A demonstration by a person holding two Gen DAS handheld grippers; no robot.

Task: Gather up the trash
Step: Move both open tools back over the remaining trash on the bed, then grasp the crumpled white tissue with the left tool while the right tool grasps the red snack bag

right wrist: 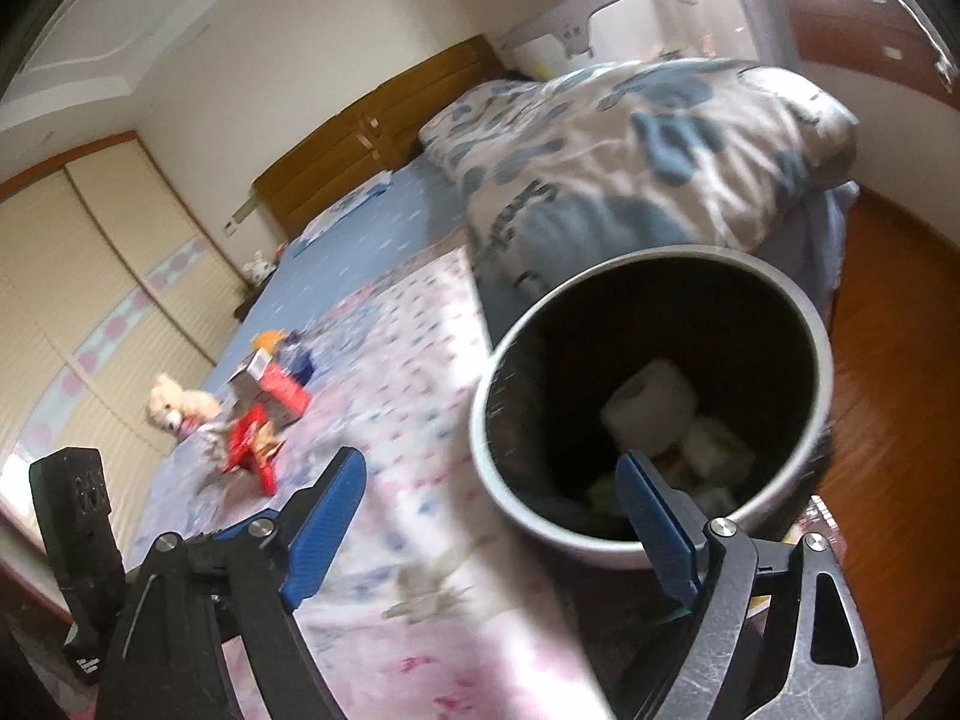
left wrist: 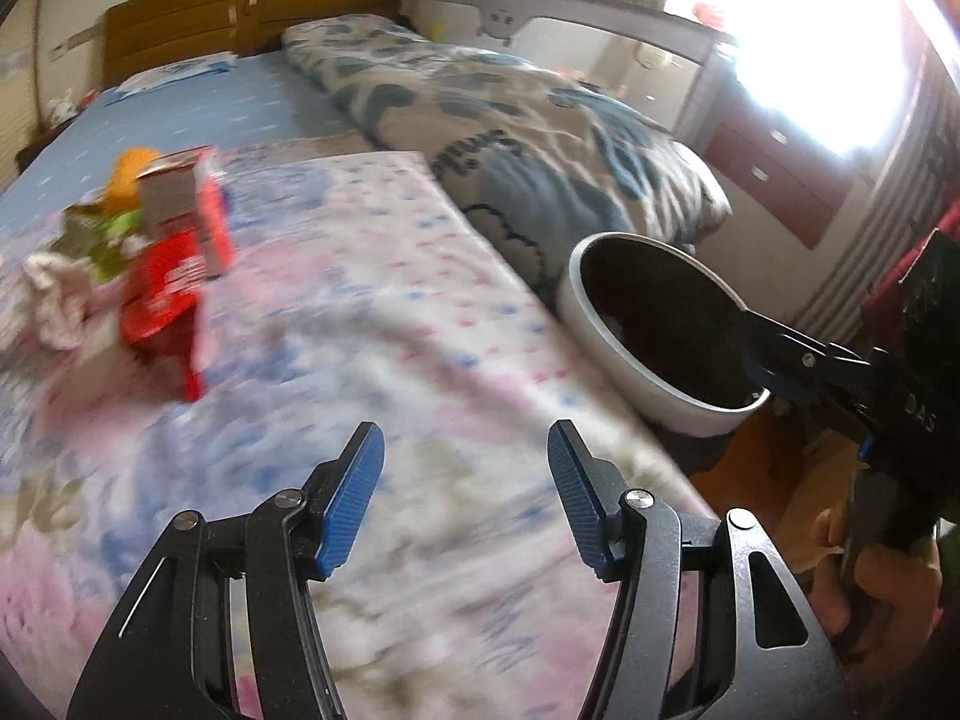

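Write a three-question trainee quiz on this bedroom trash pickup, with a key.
1. True or false: the left gripper holds a piece of trash.
2. Which lies inside the round white-rimmed trash bin? A) a white paper roll B) a teddy bear C) a shoe
3. Fill in: the red cardboard boxes and wrappers lie on the ____, beside a crumpled white tissue.

Key:
1. False. Its jaws stand apart with nothing between them; the right gripper is open too, one finger over the bin's mouth.
2. A, the white paper roll.
3. Bed: they rest on the pink and blue floral blanket.
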